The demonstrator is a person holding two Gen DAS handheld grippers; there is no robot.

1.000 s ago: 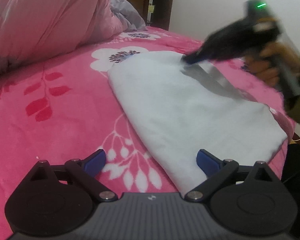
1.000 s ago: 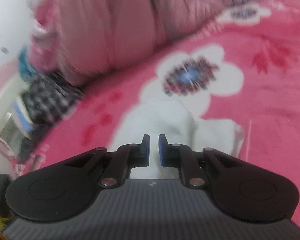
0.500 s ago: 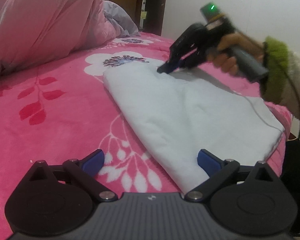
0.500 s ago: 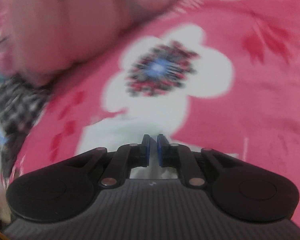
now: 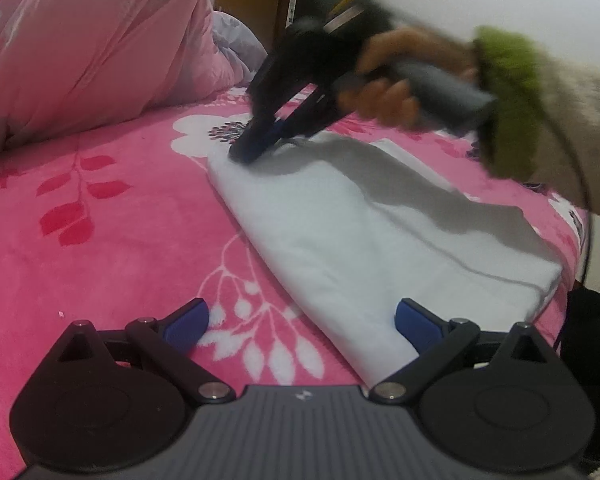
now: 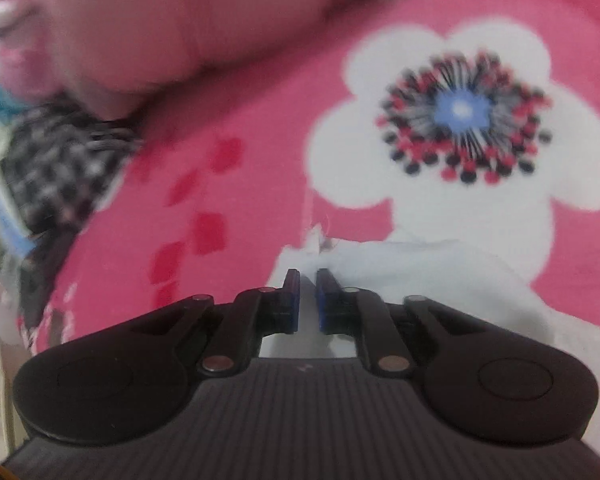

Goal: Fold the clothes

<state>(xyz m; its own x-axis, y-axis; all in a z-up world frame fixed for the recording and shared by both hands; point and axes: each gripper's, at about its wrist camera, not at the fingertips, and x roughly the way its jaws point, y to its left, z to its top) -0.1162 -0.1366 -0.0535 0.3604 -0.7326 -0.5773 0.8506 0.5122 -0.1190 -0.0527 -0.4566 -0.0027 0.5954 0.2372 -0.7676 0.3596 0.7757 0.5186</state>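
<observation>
A folded white garment (image 5: 360, 240) lies as a long strip on the pink floral bedspread (image 5: 100, 260). My left gripper (image 5: 300, 320) is open and low over the bed at the strip's near end; its right finger (image 5: 414, 320) rests over the garment's near edge. My right gripper (image 5: 252, 148), held by a hand (image 5: 384, 96), has its tips pressed down on the garment's far left corner. In the right wrist view the right gripper (image 6: 308, 292) shows only a narrow slit between its fingers, with the white garment (image 6: 420, 272) lying under them, not pinched.
A bunched pink quilt (image 5: 100, 40) rises along the back left. A sleeve with a green cuff (image 5: 508, 100) crosses above the garment's right side. The bed's edge drops away at the right. A black-and-white checked cloth (image 6: 60, 172) lies beyond the bed.
The right gripper has swept from the garment's middle to its far left corner and dropped onto it. The left gripper has stayed put and open.
</observation>
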